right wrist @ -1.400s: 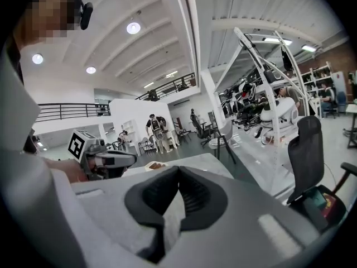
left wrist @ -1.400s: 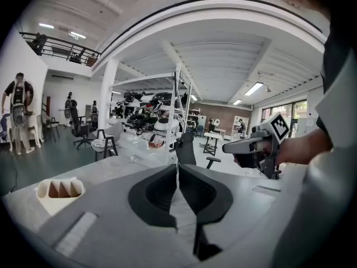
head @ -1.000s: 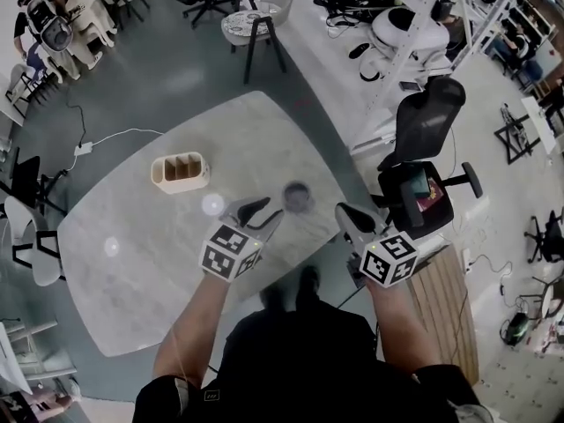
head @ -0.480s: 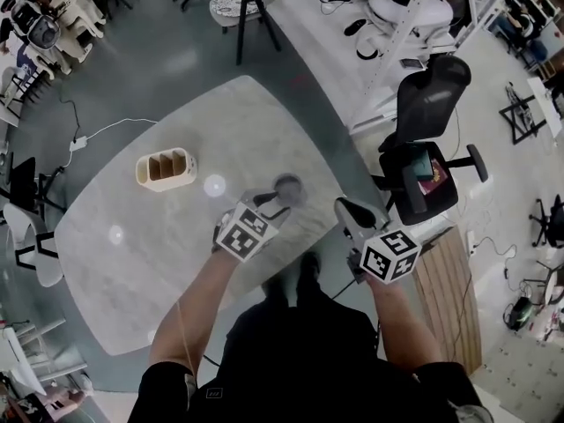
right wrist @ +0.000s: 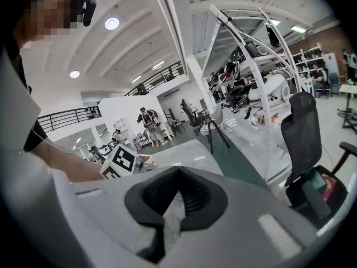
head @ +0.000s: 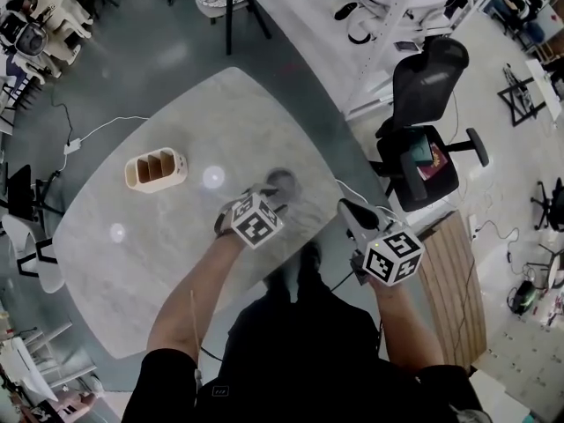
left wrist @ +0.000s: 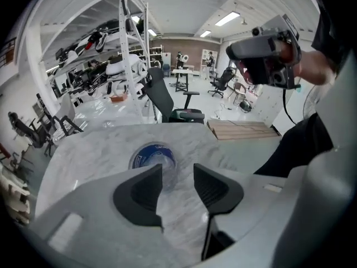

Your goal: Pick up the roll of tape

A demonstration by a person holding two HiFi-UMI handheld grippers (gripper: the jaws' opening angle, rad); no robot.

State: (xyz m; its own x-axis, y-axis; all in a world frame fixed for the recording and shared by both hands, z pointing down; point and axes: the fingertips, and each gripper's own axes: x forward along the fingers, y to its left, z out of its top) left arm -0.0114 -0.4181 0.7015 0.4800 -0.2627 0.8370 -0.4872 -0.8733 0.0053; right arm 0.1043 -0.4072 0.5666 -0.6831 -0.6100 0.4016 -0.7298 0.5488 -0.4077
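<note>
- Left claw is opening wide with nothing between its pads.
- Roll of tape lies flat on the desk, just past the left claw tips.
- Right claw is closed and empty.

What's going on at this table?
A person at a white marble table holds a hand-held gripper in each hand. The left hand-held gripper points down at a clear roll of tape with a blue core, flat on the table; its jaws are opening, the tape just ahead of them, not yet gripped. The right hand-held gripper is shut and empty, off to the side.
</note>
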